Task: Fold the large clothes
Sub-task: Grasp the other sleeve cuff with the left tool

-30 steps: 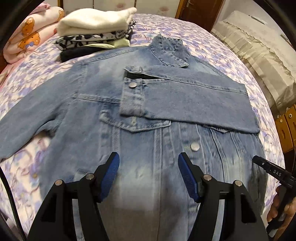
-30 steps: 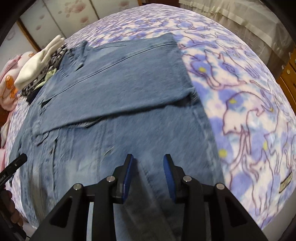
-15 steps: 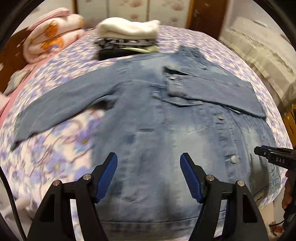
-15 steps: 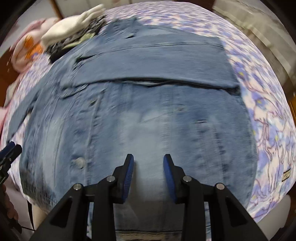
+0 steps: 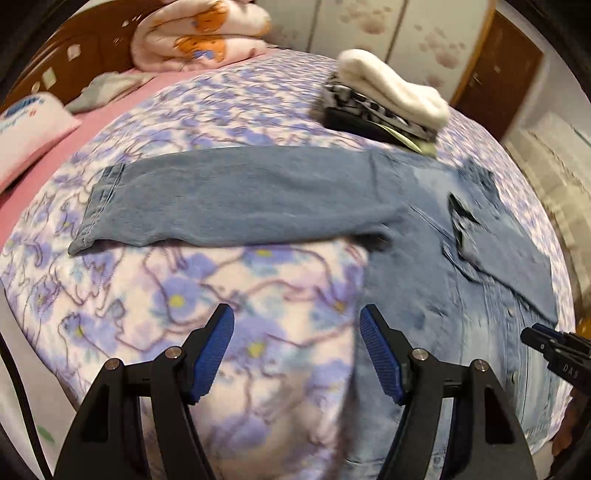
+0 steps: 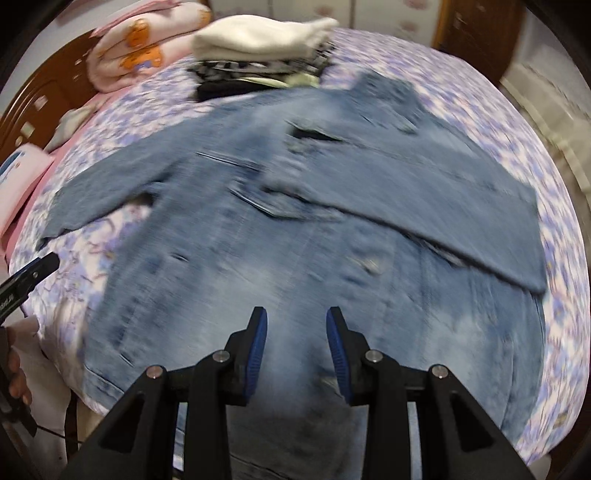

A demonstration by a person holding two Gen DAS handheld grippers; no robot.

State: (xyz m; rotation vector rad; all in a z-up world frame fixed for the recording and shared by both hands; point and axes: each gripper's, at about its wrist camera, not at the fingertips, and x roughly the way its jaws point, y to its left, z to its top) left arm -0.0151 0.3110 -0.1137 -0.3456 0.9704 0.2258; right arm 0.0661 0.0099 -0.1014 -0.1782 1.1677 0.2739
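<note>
I counted one denim jacket (image 6: 295, 258) lying front up and flat on the flowered bedspread (image 5: 207, 295), near the bed's front edge. It had two sleeves: one was folded across the chest (image 6: 424, 206), the other (image 5: 236, 199) still lay stretched straight out over the bedspread. Behind the collar sat one pile of folded clothes (image 5: 388, 99), a white piece on top, just beside the jacket. One pink blanket (image 5: 199, 33) with orange bears lay rolled by the headboard, and one white pillow (image 5: 26, 129) at the side.

I had two grippers out. My left gripper (image 5: 297, 350) pointed steeply down over bare bedspread at the jacket's side seam, below the stretched sleeve; its jaws stood wide apart, had just been opening, and held nothing. My right gripper (image 6: 297, 350) pointed down over the jacket's lower front, jaws parted with only air between them, no cloth pinched. Both views were blurred.
</note>
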